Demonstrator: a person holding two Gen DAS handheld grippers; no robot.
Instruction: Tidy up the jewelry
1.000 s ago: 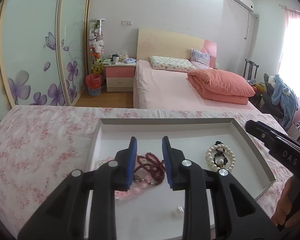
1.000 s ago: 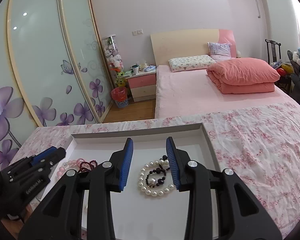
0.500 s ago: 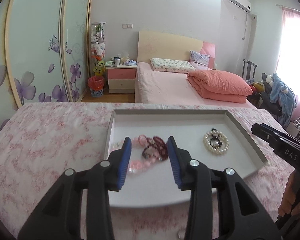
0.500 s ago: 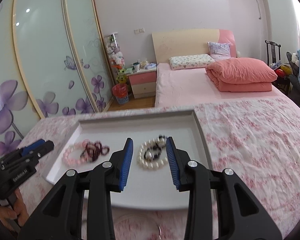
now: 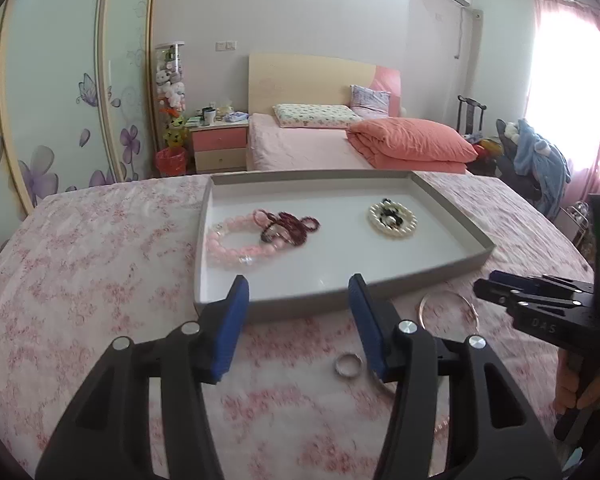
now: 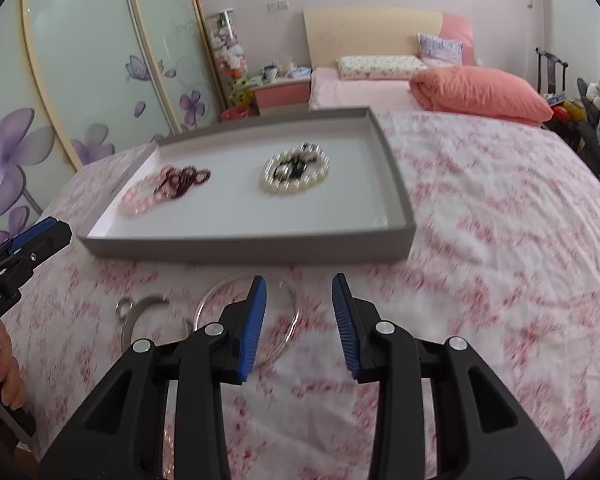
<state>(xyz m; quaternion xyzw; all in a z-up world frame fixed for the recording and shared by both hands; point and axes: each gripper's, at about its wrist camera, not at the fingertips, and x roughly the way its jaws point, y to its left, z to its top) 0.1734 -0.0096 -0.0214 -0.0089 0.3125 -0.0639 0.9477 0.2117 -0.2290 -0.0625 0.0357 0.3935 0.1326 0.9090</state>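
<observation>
Leftmost, the left gripper (image 5: 298, 316) hovers over the flowered bedspread (image 5: 92, 280) near the tray's front wall, its blue pads spread wide with nothing between them. Beyond it, the gray tray (image 5: 452, 216) holds a pink bead bracelet (image 5: 236, 246) tangled with a dark red bead string (image 5: 296, 226), and well to their right a pearl bracelet (image 5: 392, 220). A small silver ring (image 5: 349, 365) and a thin bangle (image 5: 448, 312) lie on the bedspread before the tray. Rightmost, the right gripper (image 6: 299, 320) also hangs empty, jaws apart, above the bangle.

"DAS" on right gripper (image 5: 496, 288)
</observation>
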